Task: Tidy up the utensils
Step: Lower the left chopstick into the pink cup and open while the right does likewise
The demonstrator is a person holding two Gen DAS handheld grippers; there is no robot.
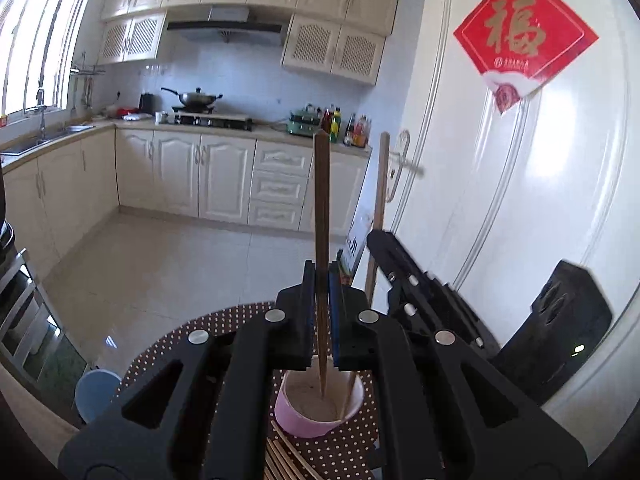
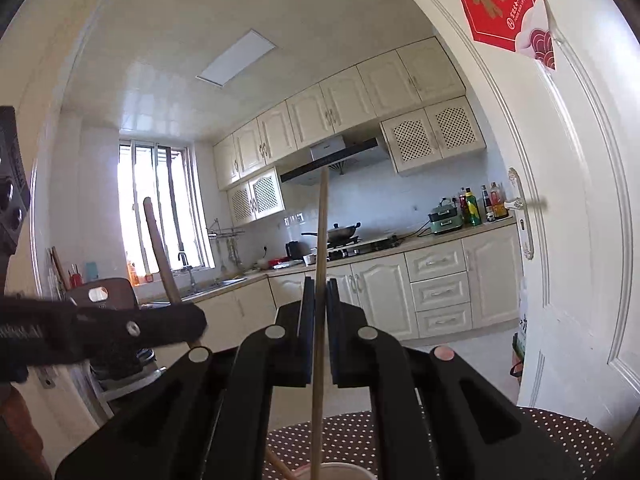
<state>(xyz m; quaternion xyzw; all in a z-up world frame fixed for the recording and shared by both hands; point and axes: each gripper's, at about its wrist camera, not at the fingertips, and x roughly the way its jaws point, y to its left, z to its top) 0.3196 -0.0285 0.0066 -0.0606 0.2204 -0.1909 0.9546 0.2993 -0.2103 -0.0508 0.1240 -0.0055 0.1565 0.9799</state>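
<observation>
The setting is a kitchen with cream cabinets, a white door carrying a red paper ornament point(image 1: 524, 36), and a round desk point(image 1: 168, 344) covered in a brown dotted cloth. A pink cup point(image 1: 316, 412) stands on the desk, and more loose chopsticks point(image 1: 284, 460) lie on the cloth just in front of it. The left gripper point(image 1: 320, 308) has its fingers clamped together on a dark chopstick point(image 1: 321, 200), held nearly upright with its lower tip inside the cup. The right gripper point(image 2: 318, 320) has its fingers clamped on a light chopstick point(image 2: 321, 240), also close to upright; in the left wrist view its lower end appears to sit against the inner wall of the cup. The two grippers are close together above the cup. Risk one: collision between the grippers, since both work over the same small opening; contact could knock either stick askew. Risk two: tipping. The cup looks light, and a sideways push from a clamped stick against its wall could topple it or slide it toward the desk edge. Risk three: early release. A stick let go while its tip is high or off-centre may bounce off the rim and fall to the cloth or the floor. Risk four: a tilted stick, once freed, could lever the cup over.
</observation>
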